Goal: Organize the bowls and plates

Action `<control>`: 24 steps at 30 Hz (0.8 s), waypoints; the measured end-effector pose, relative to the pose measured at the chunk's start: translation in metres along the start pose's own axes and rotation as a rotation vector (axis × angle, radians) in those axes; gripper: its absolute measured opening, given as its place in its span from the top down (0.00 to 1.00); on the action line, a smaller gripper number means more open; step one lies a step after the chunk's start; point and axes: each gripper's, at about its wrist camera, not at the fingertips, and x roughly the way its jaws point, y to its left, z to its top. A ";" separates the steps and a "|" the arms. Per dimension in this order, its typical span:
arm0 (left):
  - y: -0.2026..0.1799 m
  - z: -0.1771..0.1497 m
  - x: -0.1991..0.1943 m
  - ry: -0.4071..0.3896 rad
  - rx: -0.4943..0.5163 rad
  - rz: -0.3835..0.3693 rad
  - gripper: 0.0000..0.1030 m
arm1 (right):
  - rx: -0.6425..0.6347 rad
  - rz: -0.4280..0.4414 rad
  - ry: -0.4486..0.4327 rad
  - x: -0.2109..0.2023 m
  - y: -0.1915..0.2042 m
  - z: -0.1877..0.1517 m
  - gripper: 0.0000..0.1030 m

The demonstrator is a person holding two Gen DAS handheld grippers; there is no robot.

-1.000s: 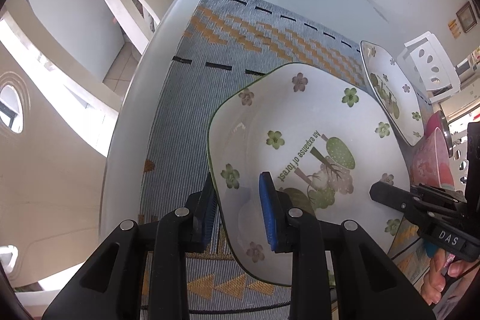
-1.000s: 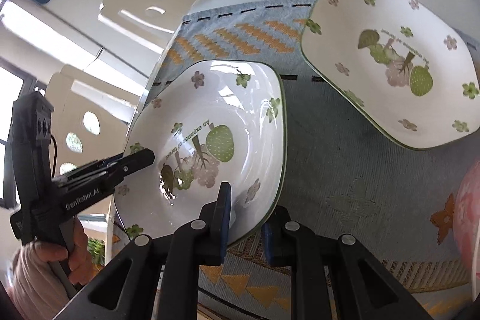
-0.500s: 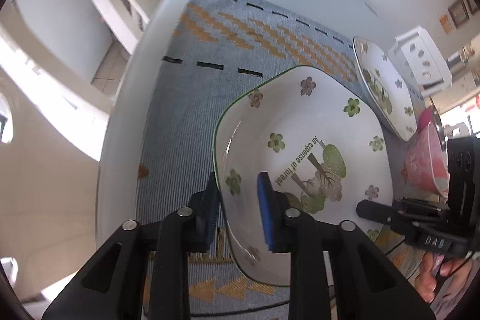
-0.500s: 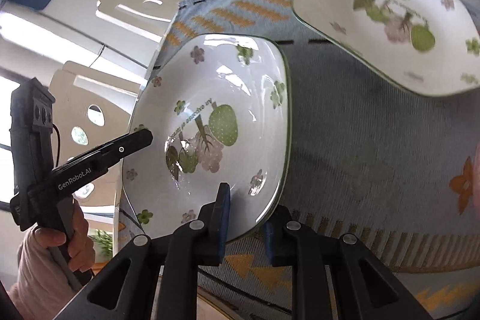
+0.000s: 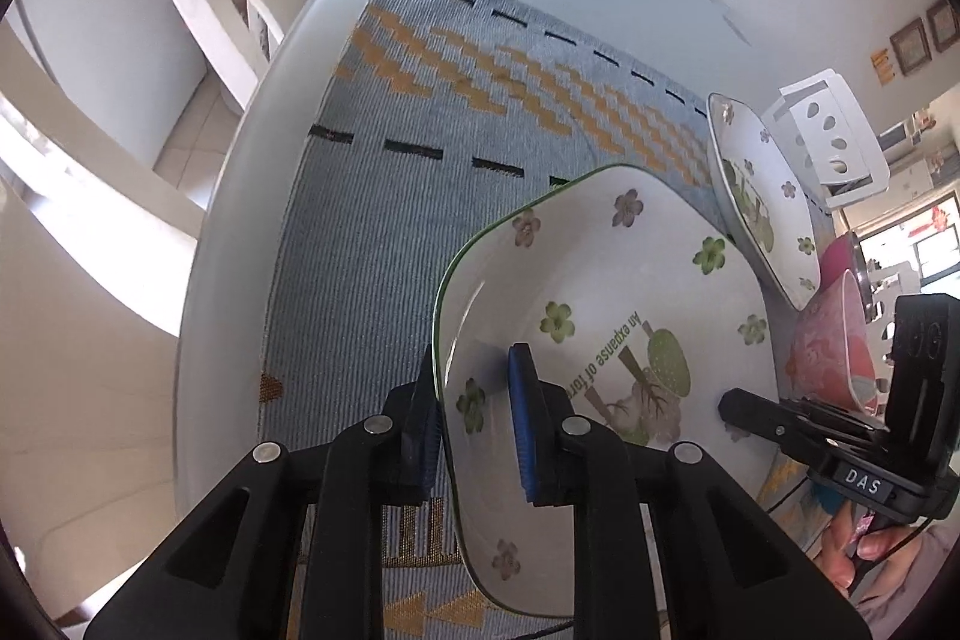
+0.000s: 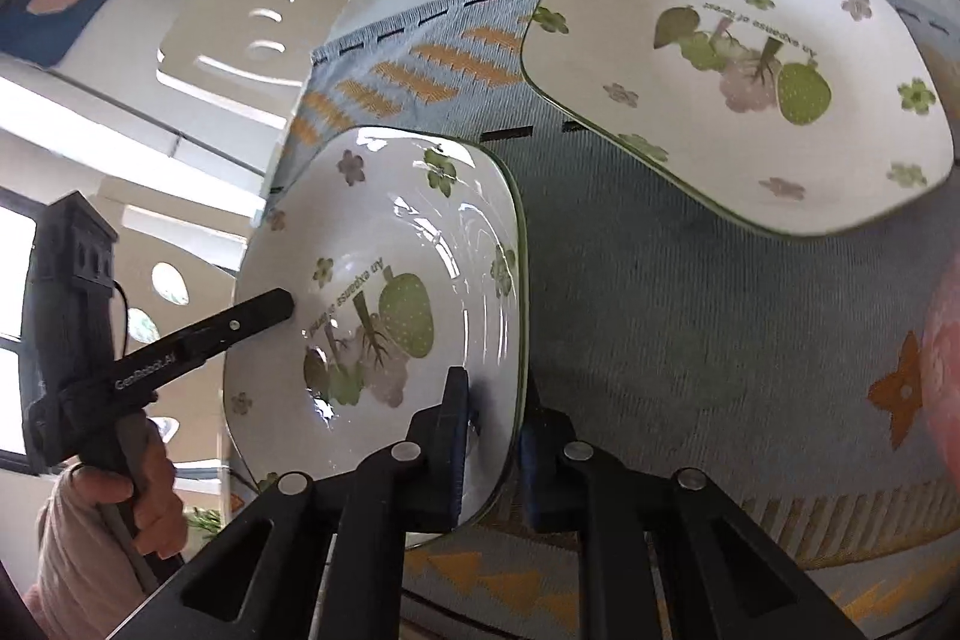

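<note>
Clearly, left wrist view: left hand-held gripper point(image 5: 474, 421) is clamped on the rim of a white floral plate point(image 5: 606, 340), one blue pad inside the well, the other under the rim. Plate is lifted and tilted above the striped runner point(image 5: 384, 220) near the desk's point(image 5: 240, 196) left edge. Right hand-held gripper point(image 5: 840, 448) shows at the far rim, w/ the person's fingers point(image 5: 858, 550) below it. A 2nd matching plate point(image 5: 762, 202) lies further along the runner, pink bowl point(image 5: 834, 358) just beside it. Judgement: glazed ceramic, so stiff, fairly heavy, slick and breakable; the rim is the only practical hold, and opposite-side grips stop it pivoting. Right wrist view: right hand-held gripper point(image 6: 492, 448) is closed on the plate's point(image 6: 384, 304) near rim, pads either side of the edge. Left hand-held gripper point(image 6: 228, 334) reaches in from the left, its finger over the opposite rim, held by a hand point(image 6: 144, 490) in a pistol grip. Both tools point roughly toward each other w/ the plate between, its face tipped. 2nd plate point(image 6: 744, 76) rests flat on the runner point(image 6: 660, 310) toward the desk's far edge, well apart from the held one; prob. the stacking target.
</note>
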 end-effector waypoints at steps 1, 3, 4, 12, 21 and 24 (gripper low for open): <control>-0.001 0.000 -0.002 -0.004 0.004 0.001 0.84 | -0.019 -0.001 -0.005 -0.002 0.000 -0.001 0.87; -0.002 -0.001 -0.007 -0.015 0.004 -0.011 0.84 | -0.063 -0.013 -0.028 -0.008 0.005 -0.004 0.87; -0.003 -0.001 -0.010 -0.022 0.000 -0.023 0.84 | -0.074 -0.010 -0.037 -0.009 0.007 -0.002 0.87; -0.017 -0.010 -0.025 -0.036 0.025 -0.017 0.84 | -0.137 0.003 -0.064 -0.024 0.009 -0.010 0.86; -0.027 -0.032 -0.042 -0.057 0.020 -0.030 0.84 | -0.158 0.006 -0.078 -0.040 0.012 -0.030 0.86; -0.030 -0.041 -0.048 -0.065 0.014 -0.030 0.84 | -0.166 0.011 -0.077 -0.045 0.012 -0.039 0.86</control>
